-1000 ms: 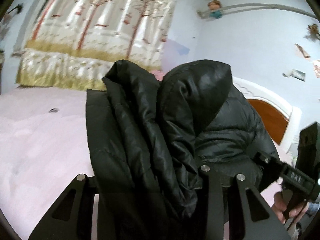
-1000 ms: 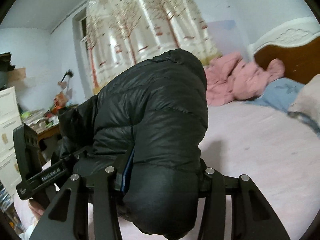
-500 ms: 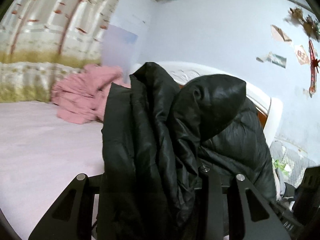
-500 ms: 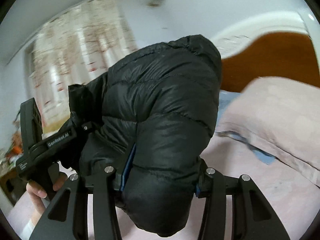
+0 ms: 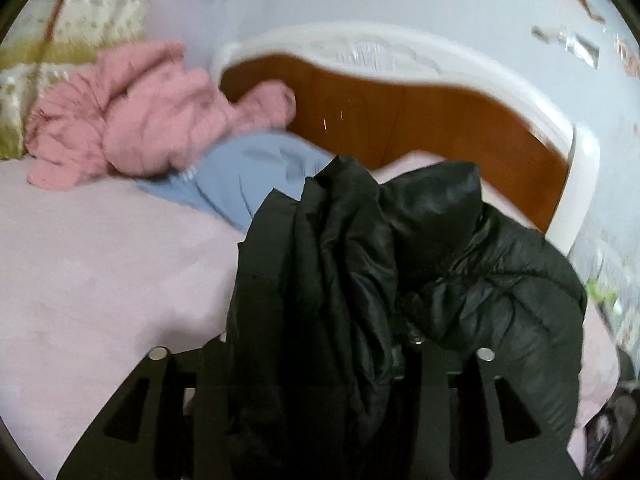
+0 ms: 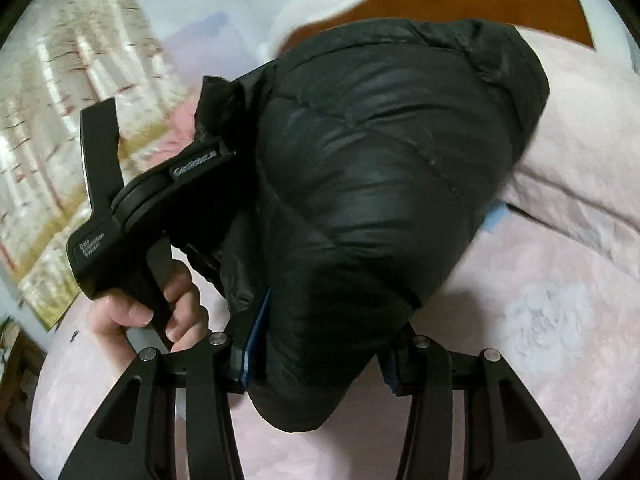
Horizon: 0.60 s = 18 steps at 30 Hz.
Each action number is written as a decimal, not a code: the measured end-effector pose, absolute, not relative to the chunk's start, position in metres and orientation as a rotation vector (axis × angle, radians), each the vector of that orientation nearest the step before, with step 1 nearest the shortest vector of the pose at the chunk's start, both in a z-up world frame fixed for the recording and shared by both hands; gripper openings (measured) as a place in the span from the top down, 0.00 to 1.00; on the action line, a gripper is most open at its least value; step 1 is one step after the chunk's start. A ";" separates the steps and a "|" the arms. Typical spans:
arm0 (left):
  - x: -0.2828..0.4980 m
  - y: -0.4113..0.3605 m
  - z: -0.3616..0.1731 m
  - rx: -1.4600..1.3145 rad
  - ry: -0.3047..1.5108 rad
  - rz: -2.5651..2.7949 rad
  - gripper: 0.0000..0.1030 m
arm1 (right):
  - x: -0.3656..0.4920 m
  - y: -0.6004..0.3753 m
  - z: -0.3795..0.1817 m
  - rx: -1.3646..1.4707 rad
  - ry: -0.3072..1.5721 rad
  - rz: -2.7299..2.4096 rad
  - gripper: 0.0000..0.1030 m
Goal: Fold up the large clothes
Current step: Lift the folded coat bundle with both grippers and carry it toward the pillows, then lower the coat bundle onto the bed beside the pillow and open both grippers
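A black puffer jacket [image 5: 400, 260], folded into a thick bundle, hangs just above the pink bed sheet [image 5: 100, 280]. My left gripper [image 5: 316, 352] has one bunched end between its jaws, which are opening; the fabric hides its left finger. In the right wrist view the quilted bulk of the jacket [image 6: 380, 160] fills the middle, and my right gripper [image 6: 322, 360] is shut on it, blue pads pressing both sides. The left gripper's body [image 6: 120, 208] and the hand [image 6: 132, 316] holding it show at the left of that view.
A crumpled pink garment [image 5: 132, 120] and a blue pillow [image 5: 248, 176] lie by the wood and white headboard [image 5: 400, 112]. A pink pillow [image 6: 580, 140] sits right of the jacket. The patterned curtain [image 6: 60, 100] hangs at the far left.
Both grippers swung the jacket from the curtain side toward the headboard and sank toward the bed. The bundle hangs lower and looser in the left jaws.
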<state>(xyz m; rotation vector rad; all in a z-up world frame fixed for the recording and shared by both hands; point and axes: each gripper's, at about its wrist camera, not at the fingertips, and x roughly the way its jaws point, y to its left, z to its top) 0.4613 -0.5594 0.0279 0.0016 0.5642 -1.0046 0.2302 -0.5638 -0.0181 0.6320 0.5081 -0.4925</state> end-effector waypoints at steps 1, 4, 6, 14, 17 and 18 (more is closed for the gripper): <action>0.463 -0.562 0.020 0.028 0.565 -0.990 0.46 | 0.230 -0.568 -0.023 0.661 0.526 -0.504 0.51; 0.457 -0.550 0.012 0.059 0.497 -0.922 0.27 | 0.229 -0.576 -0.028 0.712 0.534 -0.510 0.46; 0.457 -0.537 0.020 0.033 0.495 -0.907 0.17 | 0.228 -0.576 -0.023 0.681 0.530 -0.539 0.38; 0.455 -0.470 0.063 -0.125 0.411 -0.844 0.00 | 0.210 -0.580 -0.003 0.646 0.468 -0.551 0.24; 0.480 -0.467 0.036 -0.214 0.620 -0.859 0.00 | 0.182 -0.584 0.002 0.613 0.372 -0.629 0.14; 0.488 -0.467 0.020 -0.247 0.718 -0.859 0.00 | 0.177 -0.588 0.003 0.619 0.337 -0.638 0.14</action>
